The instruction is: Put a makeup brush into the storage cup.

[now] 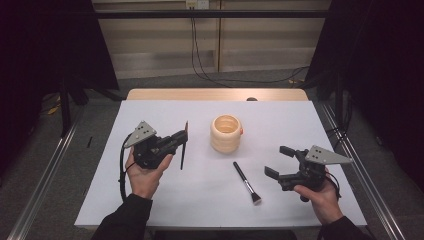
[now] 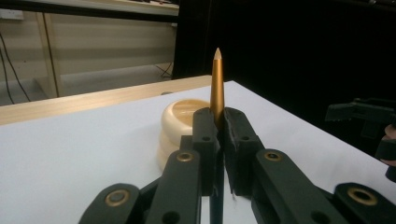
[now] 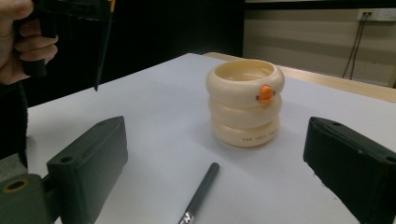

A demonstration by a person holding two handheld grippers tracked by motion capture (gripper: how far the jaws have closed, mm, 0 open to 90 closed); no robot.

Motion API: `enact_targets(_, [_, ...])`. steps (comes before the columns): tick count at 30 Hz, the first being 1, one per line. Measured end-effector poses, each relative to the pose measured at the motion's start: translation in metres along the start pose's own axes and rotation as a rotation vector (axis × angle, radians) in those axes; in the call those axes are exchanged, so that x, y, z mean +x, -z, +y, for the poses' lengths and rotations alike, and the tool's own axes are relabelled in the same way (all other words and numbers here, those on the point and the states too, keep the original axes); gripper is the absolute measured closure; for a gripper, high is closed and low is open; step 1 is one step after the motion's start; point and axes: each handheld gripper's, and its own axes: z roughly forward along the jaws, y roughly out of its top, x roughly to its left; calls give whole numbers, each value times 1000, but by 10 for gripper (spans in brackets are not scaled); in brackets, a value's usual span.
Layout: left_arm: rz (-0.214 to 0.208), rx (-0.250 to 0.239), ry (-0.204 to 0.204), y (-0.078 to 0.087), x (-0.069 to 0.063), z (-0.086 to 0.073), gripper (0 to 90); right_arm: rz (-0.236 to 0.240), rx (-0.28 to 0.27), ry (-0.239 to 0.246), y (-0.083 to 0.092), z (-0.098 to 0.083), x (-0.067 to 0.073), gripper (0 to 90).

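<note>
- The left gripper (image 1: 179, 136) sits at centre left of the high view, held in the person's left hand (image 1: 145, 175), its jaws clenched on a slim gold-tipped brush (image 1: 183, 147).
- In the left gripper view the brush's golden pointed end (image 2: 217, 84) rises upright from between the two closed black jaws, in the middle of the frame.
- In the high view that brush hangs roughly upright, its dark lower end above the white table (image 1: 150, 200).
- The right gripper (image 1: 279, 161) is at lower right of the high view, in the right hand (image 1: 325, 197); its jaws stand wide apart and grip nothing.
- In the right gripper view its two black jaws flank the frame at lower left and lower right, with bare table between them.
- A second brush (image 1: 246, 182) with a black handle lies flat on the table, lower centre of the high view, just left of the right gripper's jaws.
- A cream ribbed cup (image 1: 226, 133) stands upright at the centre of the high view, between the two grippers and apart from both.
- An orange knob (image 3: 266, 93) sits on the cup's upper ring in the right gripper view.
</note>
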Motion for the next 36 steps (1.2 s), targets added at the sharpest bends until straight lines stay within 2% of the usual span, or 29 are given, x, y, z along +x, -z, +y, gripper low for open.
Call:
enact_targets(1, [-8, -4, -1, -1, -2, 0, 842, -5, 4, -2, -3, 2, 3, 66])
enact_targets(2, [2, 3, -9, -1, -4, 1, 842, -3, 4, 10, -4, 3, 4, 76])
enact_targets(4, [-9, -8, -11, -4, -8, 3, 842, 13, 0, 23, -8, 6, 8, 83])
enact_targets(5, [-21, -11, -11, -5, -9, 3, 842, 27, 0, 36, -12, 8, 10, 86])
enact_targets(10, [-37, -17, -24, -13, -18, 10, 842, 90, -8, 41, -27, 14, 16, 121])
enact_targets(11, [-45, -30, -21, -15, -19, 10, 842, 100, -9, 41, -31, 16, 18, 121])
enact_targets(13, [-52, -22, -35, -18, -22, 11, 842, 124, -8, 31, -36, 18, 20, 137])
enact_targets(15, [-56, -22, -28, -21, -25, 11, 842, 130, 6, 45, -40, 20, 21, 153])
enact_targets(16, [-58, -15, -41, -22, -24, 11, 842, 129, 12, 48, -43, 21, 23, 146])
enact_targets(18, [-72, -18, -33, -25, -26, 10, 842, 137, 17, 50, -46, 21, 25, 145])
enact_targets(20, [-76, -17, -30, -26, -28, 10, 842, 167, 15, 39, -50, 22, 26, 117])
enact_targets(21, [-75, -16, -26, -28, -29, 11, 842, 170, 15, 42, -52, 23, 27, 118])
enact_targets(23, [-71, -9, -43, -29, -30, 13, 842, 171, 18, 48, -55, 24, 28, 112])
enact_targets(24, [-80, -12, -31, -30, -31, 14, 842, 175, 14, 47, -58, 25, 28, 117])
enact_targets(27, [-98, -15, -46, -32, -33, 14, 842, 193, 3, 45, -64, 28, 30, 163])
enact_targets(29, [-108, -19, -40, -34, -36, 14, 842, 203, 4, 50, -68, 30, 31, 197])
enact_targets(36, [-111, -16, -43, -37, -40, 11, 842, 258, 0, 34, -86, 35, 37, 321])
